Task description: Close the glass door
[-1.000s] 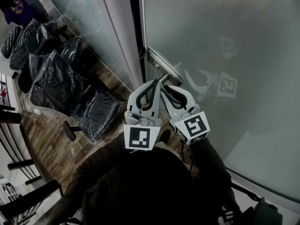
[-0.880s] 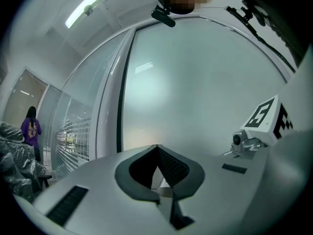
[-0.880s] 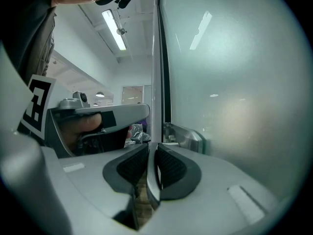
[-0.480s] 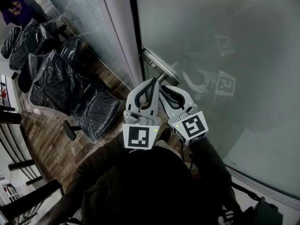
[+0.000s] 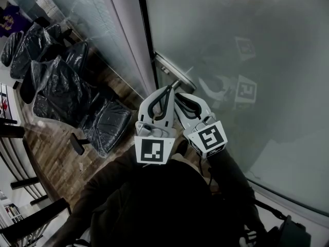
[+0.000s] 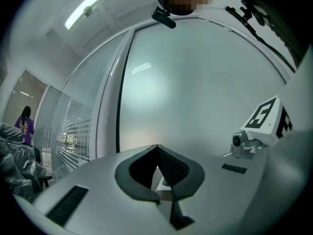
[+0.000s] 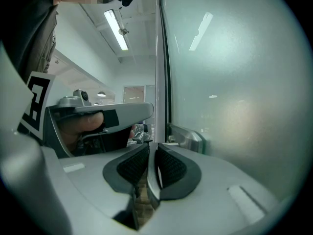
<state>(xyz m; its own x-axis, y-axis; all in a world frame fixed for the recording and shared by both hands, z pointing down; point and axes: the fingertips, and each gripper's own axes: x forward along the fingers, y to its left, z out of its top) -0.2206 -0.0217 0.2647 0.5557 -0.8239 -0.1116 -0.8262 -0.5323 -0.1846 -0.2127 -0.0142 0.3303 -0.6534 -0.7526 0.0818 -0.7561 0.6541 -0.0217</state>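
Head view: the glass door (image 5: 231, 45) has edged left over the last second, its handle (image 5: 175, 72) just beyond the fingers. Left gripper view: the left gripper (image 6: 157, 151) is closed and empty, facing the pane. Right gripper view: the right gripper (image 7: 151, 163) is closed and empty, with the handle just ahead. The door looks nearly shut.

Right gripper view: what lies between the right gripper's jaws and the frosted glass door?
A silver metal door handle, seen in the right gripper view.

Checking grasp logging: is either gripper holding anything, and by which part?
Nothing held. Left gripper and right gripper both have jaws together and empty, near the silver metal door handle.
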